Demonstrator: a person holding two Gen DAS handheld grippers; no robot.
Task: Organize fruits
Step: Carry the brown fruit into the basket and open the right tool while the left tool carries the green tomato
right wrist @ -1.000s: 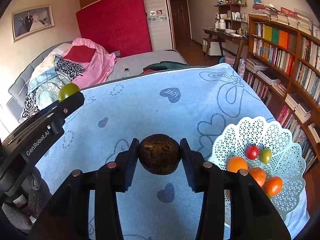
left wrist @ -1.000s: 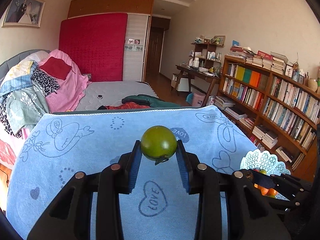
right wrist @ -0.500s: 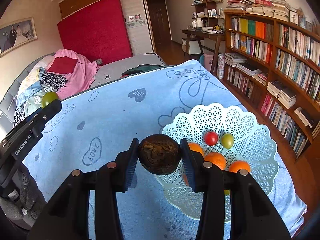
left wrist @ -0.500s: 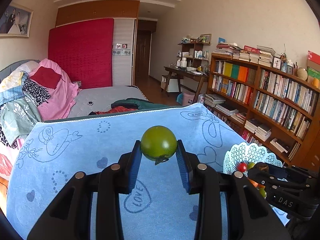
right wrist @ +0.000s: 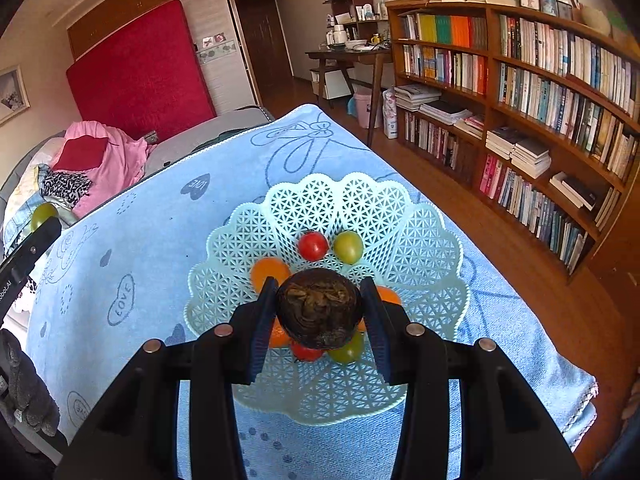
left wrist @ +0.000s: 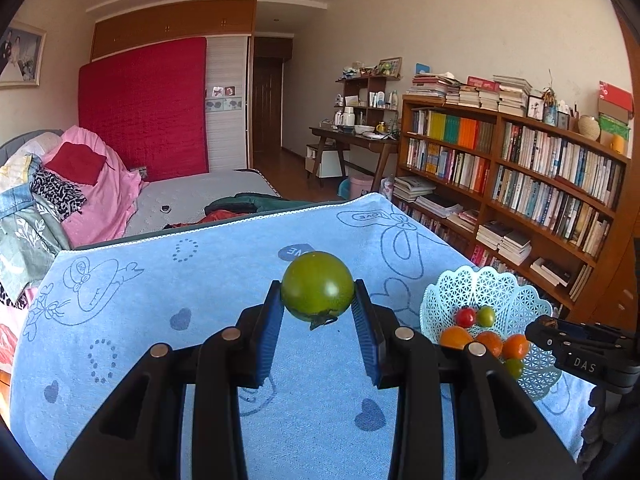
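My left gripper (left wrist: 318,320) is shut on a green tomato (left wrist: 317,286), held above the blue cloth to the left of the basket. My right gripper (right wrist: 319,316) is shut on a dark brown round fruit (right wrist: 319,308) and hovers right over the pale green lattice basket (right wrist: 424,240). In the basket lie a red tomato (right wrist: 313,245), a green one (right wrist: 348,246), orange fruits (right wrist: 269,271) and more, partly hidden under the brown fruit. The left wrist view shows the basket (left wrist: 496,292) at right, with the right gripper's body (left wrist: 584,354) beside it.
A blue towel with heart prints (right wrist: 152,248) covers the table; its right edge drops to a wooden floor (right wrist: 460,192). Bookshelves (right wrist: 540,92) line the right wall. A bed with piled clothes (left wrist: 80,192) stands behind the table. The left gripper's body (right wrist: 28,252) shows at far left.
My right gripper has carried the brown fruit rightward from over the bare cloth to over the basket. My left gripper has drifted right too, bringing the basket further into its view. Both grips are unchanged.
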